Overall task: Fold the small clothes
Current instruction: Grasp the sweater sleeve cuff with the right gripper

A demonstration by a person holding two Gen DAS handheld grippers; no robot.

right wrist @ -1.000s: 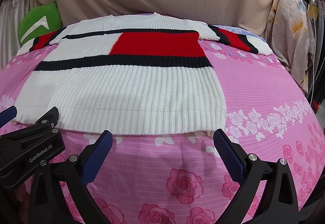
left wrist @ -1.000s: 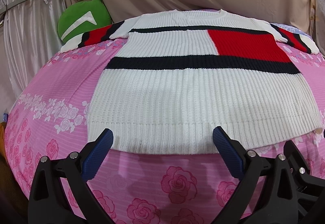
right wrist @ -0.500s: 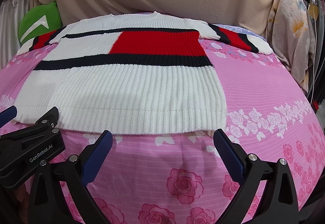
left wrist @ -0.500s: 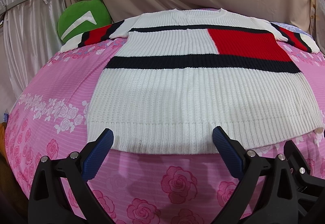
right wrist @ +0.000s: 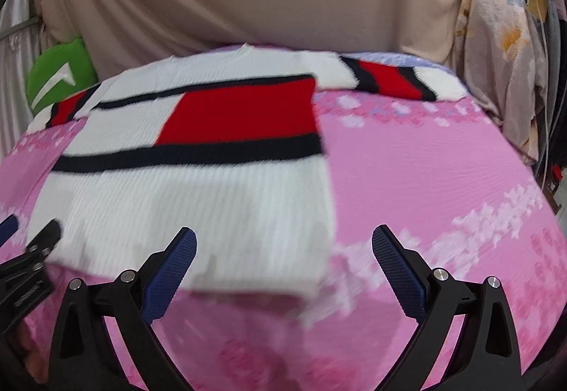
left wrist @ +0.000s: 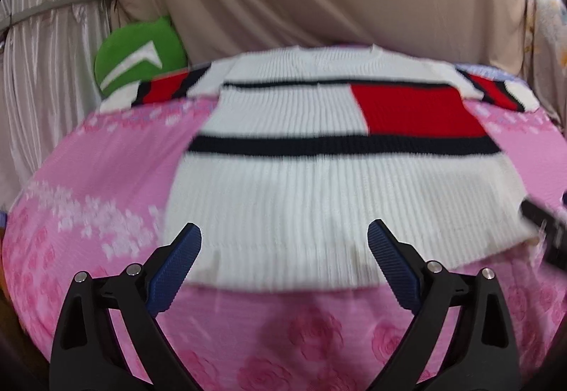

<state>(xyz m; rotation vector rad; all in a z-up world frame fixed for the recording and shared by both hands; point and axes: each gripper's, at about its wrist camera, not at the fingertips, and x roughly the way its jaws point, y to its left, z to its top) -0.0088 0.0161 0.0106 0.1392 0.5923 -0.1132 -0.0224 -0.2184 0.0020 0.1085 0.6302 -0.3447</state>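
A white rib-knit sweater with a red block and dark navy stripes [left wrist: 319, 185] lies spread flat, front up, on a pink rose-print bedsheet [left wrist: 106, 178], its ribbed hem nearest both tools and its neckline at the far end, with the two short striped sleeves stretched out to either side. The left gripper [left wrist: 283, 249] hangs just short of the hem with its blue-padded jaws wide apart and nothing between them; the hem's left stretch lies directly ahead of it and between its fingertips. The right gripper [right wrist: 283, 252] is likewise spread and empty, facing the hem's right corner, which sits ahead of its left finger, with bare sheet ahead of its right finger. Both views are smeared by motion, so fine detail in the knit is hard to read. The sweater looks thick, soft and limp: it should be light, it will sag and stretch where it is lifted, and the chunky ribs ought to give the textured pads [right wrist: 170, 267] good purchase rather than slip. The ribbed hem band is the firmest edge, so pinching it near each bottom corner seems the sensible hold, taking both layers together while keeping clear of the sheet beneath. A green cushion with a white chevron [left wrist: 138, 54] sits far ahead to the left, well apart from the work.
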